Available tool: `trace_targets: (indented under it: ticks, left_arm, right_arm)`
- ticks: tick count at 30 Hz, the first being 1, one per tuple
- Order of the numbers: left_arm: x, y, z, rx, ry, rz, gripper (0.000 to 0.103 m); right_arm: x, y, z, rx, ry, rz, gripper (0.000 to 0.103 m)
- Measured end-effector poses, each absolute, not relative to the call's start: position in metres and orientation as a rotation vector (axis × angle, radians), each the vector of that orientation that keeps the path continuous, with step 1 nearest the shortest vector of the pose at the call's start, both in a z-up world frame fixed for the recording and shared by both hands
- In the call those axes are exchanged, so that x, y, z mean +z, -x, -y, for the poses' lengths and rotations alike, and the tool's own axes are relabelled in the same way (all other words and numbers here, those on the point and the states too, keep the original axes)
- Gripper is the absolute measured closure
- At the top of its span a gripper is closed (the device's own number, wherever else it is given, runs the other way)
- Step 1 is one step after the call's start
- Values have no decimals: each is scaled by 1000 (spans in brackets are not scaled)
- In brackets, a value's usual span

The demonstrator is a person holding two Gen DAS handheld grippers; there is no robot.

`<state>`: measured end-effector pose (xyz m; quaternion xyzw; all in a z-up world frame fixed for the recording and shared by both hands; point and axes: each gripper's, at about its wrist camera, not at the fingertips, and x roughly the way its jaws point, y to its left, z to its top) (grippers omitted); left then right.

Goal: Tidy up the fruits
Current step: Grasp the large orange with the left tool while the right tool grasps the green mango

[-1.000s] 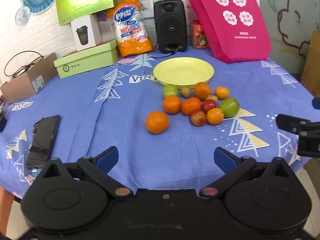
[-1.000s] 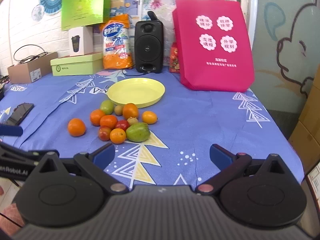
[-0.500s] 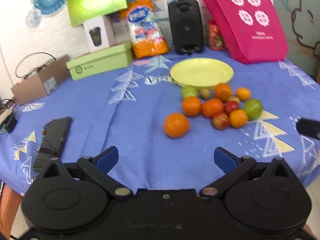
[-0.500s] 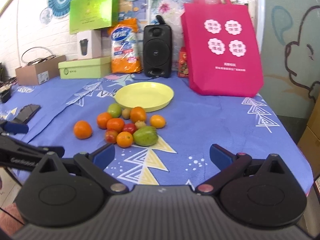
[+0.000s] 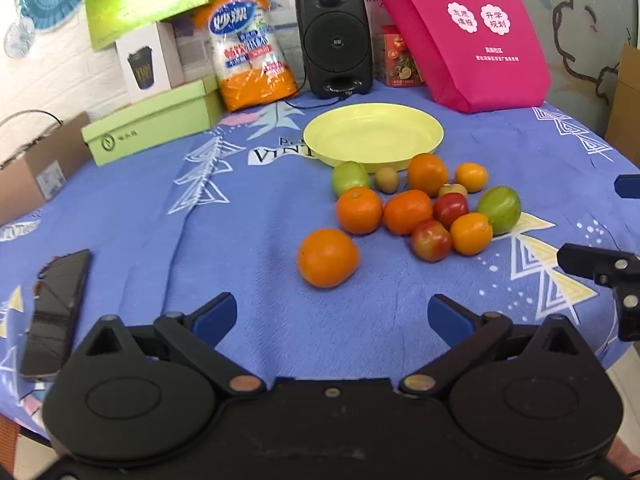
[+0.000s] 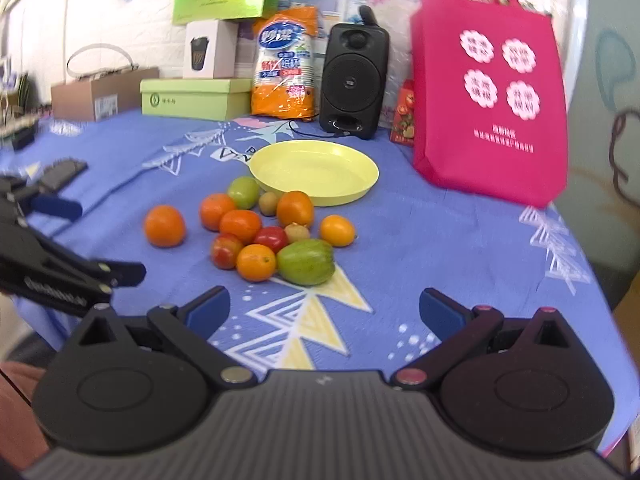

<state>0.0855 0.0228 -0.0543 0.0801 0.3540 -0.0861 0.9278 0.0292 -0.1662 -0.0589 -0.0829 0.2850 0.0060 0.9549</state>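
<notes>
A heap of oranges, small red apples, green fruits and a kiwi (image 5: 416, 204) lies on the blue tablecloth in front of an empty yellow plate (image 5: 374, 135). One orange (image 5: 327, 257) sits apart, nearest my left gripper (image 5: 331, 316), which is open and empty just short of it. My right gripper (image 6: 325, 308) is open and empty, just short of a big green fruit (image 6: 306, 261) and the heap (image 6: 256, 224). The plate also shows in the right wrist view (image 6: 314, 171).
A black speaker (image 5: 334, 38), pink bag (image 5: 456, 32), orange packet (image 5: 250, 52) and green boxes (image 5: 150, 120) stand behind the plate. A black phone (image 5: 56, 312) lies at the left. The table edge runs at the right (image 6: 600, 280).
Both grippers have moved closer to the fruit. The lone orange now lies centred ahead of the left gripper. The right view has dropped lower toward the heap.
</notes>
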Motion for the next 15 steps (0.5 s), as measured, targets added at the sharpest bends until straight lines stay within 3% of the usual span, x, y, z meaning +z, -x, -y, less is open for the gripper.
trace_targets:
  ticks: [3, 7, 10, 15]
  left_arm:
    - [-59, -100, -29, -193, -131, -729, 2]
    - [-67, -120, -35, -220, -110, -754, 16]
    - [-77, -137, -39, -236, -76, -790, 26]
    - [-88, -156, -42, -255, -43, -790, 29]
  right_arm:
    - [-64, -41, 171, 47, 189, -590, 17]
    - [-74, -60, 171, 65, 221, -619, 19]
    - [-79, -73, 172, 85, 213, -635, 28]
    - [-86, -91, 172, 83, 217, -664, 29]
